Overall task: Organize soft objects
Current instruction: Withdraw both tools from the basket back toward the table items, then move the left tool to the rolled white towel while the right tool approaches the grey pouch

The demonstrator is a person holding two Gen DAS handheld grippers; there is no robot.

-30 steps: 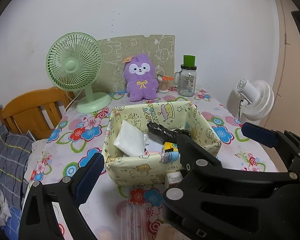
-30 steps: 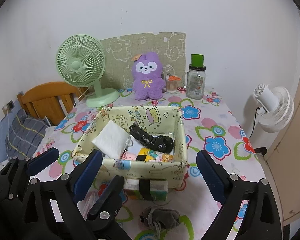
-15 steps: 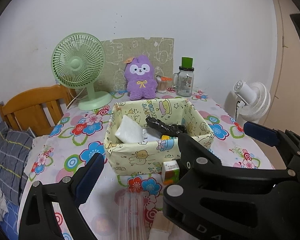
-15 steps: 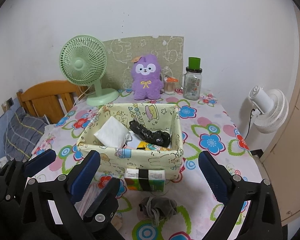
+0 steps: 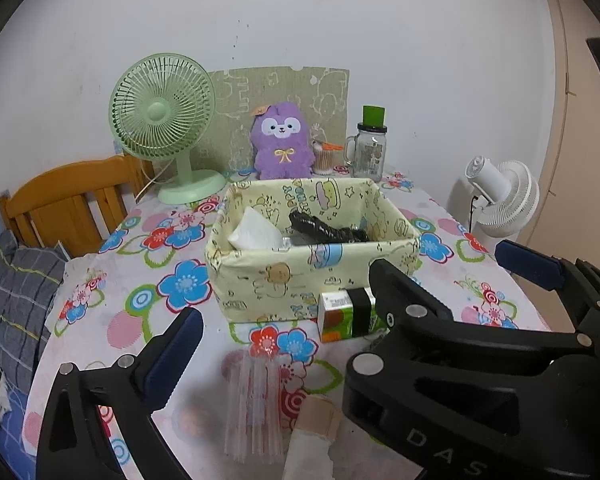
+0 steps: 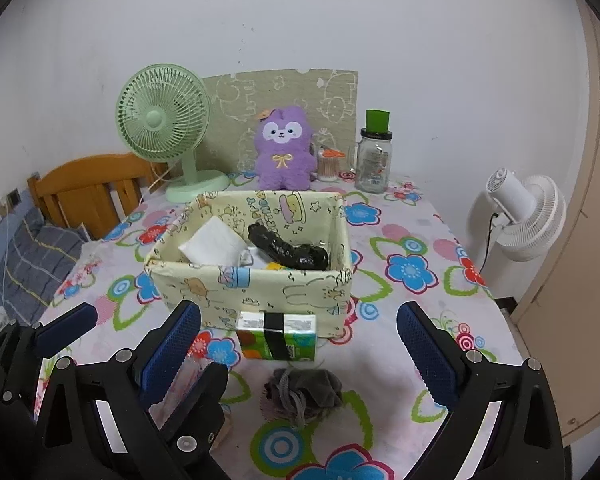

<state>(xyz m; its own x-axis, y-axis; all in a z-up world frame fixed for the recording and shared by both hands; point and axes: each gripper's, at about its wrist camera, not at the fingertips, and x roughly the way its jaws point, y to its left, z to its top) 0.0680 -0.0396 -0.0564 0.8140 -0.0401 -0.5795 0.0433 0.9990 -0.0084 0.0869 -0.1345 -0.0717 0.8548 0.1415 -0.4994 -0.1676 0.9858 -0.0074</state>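
A pale yellow fabric basket (image 5: 312, 280) (image 6: 260, 284) stands mid-table and holds a white tissue pack (image 6: 216, 246), a black bundle (image 6: 288, 250) and other small items. In front of it lies a green tissue pack with a black band (image 6: 276, 336) (image 5: 346, 314). A grey drawstring pouch (image 6: 304, 392) lies nearer still. A clear plastic bag (image 5: 256, 404) and a beige roll (image 5: 312, 436) lie near the front edge. My left gripper (image 5: 340, 292) is open and empty above the front of the table. My right gripper (image 6: 300, 344) is open and empty above the pouch.
A green desk fan (image 6: 168, 128), a purple plush (image 6: 284, 148), a glass jar with green lid (image 6: 374, 156) and a toothpick holder (image 6: 328, 162) stand along the wall. A wooden chair (image 6: 88, 188) is at left, a white fan (image 6: 520, 212) at right.
Both grippers have pulled back from the basket toward the table's front edge. The green tissue pack, pouch and plastic bag have come into fuller view. Both stay open.
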